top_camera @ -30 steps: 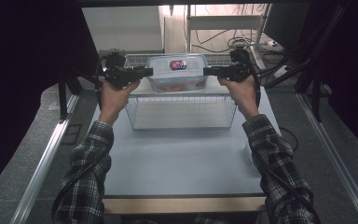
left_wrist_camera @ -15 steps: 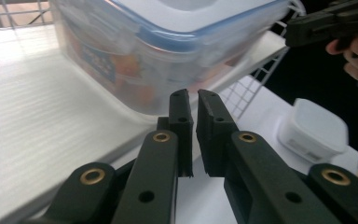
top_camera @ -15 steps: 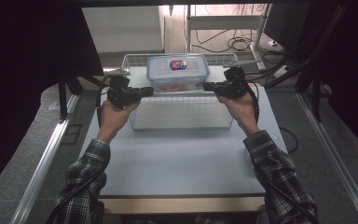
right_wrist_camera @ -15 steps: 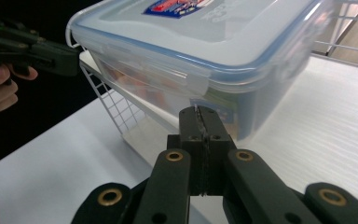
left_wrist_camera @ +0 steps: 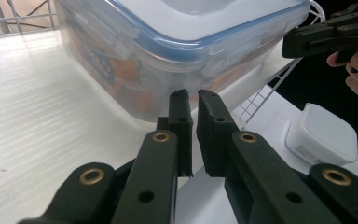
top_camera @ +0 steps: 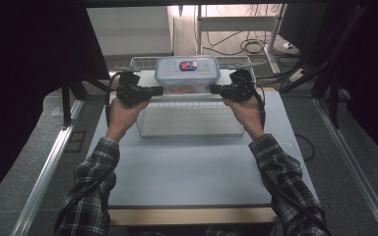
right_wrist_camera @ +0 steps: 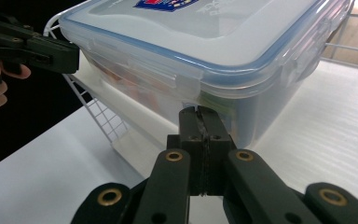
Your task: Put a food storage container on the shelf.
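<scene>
claws have both dropped and closed since a second ago — left claw [left_wrist_camera: 193,100] nearly shut, right claw [right_wrist_camera: 199,114] fully shut, each empty. the lidded container [top_camera: 187,73] sits in the wire basket [top_camera: 192,118] at the bench's far edge — probably side-latch pushes next.

Lab-style recording room | black curtains [top_camera: 29,73] around pale grey worktable [top_camera: 197,172] | loose black cables [top_camera: 246,46] on floor | metal floor rails [top_camera: 44,172]
</scene>
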Demonstrator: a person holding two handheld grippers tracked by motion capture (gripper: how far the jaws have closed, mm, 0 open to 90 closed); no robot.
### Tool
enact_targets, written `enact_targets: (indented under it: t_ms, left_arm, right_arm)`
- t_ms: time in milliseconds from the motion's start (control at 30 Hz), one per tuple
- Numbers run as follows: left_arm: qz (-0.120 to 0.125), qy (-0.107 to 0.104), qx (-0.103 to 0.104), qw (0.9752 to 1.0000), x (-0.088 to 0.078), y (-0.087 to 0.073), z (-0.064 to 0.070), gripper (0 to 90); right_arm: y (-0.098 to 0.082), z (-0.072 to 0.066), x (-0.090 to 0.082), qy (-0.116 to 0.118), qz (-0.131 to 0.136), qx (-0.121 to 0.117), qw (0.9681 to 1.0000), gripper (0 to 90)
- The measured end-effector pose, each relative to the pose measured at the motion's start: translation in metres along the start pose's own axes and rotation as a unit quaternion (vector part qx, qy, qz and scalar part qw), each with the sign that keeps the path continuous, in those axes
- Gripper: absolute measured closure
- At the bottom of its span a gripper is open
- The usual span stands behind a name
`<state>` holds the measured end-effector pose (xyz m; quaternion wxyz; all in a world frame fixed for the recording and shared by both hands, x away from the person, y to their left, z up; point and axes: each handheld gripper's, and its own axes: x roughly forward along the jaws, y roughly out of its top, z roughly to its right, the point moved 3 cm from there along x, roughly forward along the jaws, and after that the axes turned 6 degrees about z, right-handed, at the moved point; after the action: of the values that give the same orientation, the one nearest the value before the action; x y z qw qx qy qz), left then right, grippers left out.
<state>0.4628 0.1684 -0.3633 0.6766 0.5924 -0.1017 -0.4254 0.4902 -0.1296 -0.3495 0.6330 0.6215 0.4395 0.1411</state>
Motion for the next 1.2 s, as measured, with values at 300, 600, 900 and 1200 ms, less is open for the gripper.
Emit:
enact_targets:
  t_ms: [300,600,900,1200]
  left_arm:
    - [0.004,-0.017,0.021,0.9996,-0.006,-0.011,0.015,76.9]
    - [0.011,-0.027,0.039,0.9988,-0.015,-0.039,0.03,57.1]
    - [-0.003,-0.024,0.074,0.997,-0.02,-0.063,0.049,35.3]
    - [-0.019,-0.004,0.103,0.9944,-0.022,-0.09,0.064,19.6]
  right_arm:
    - [-0.005,-0.005,-0.007,0.007,0.003,-0.011,0.9999,84.8]
    - [-0.024,-0.015,-0.024,0.016,-0.002,-0.032,0.9994,69.9]
    - [-0.044,-0.027,-0.045,0.011,-0.013,-0.063,0.9978,48.9]
    - [-0.067,-0.03,-0.06,0.003,-0.029,-0.072,0.997,30.9]
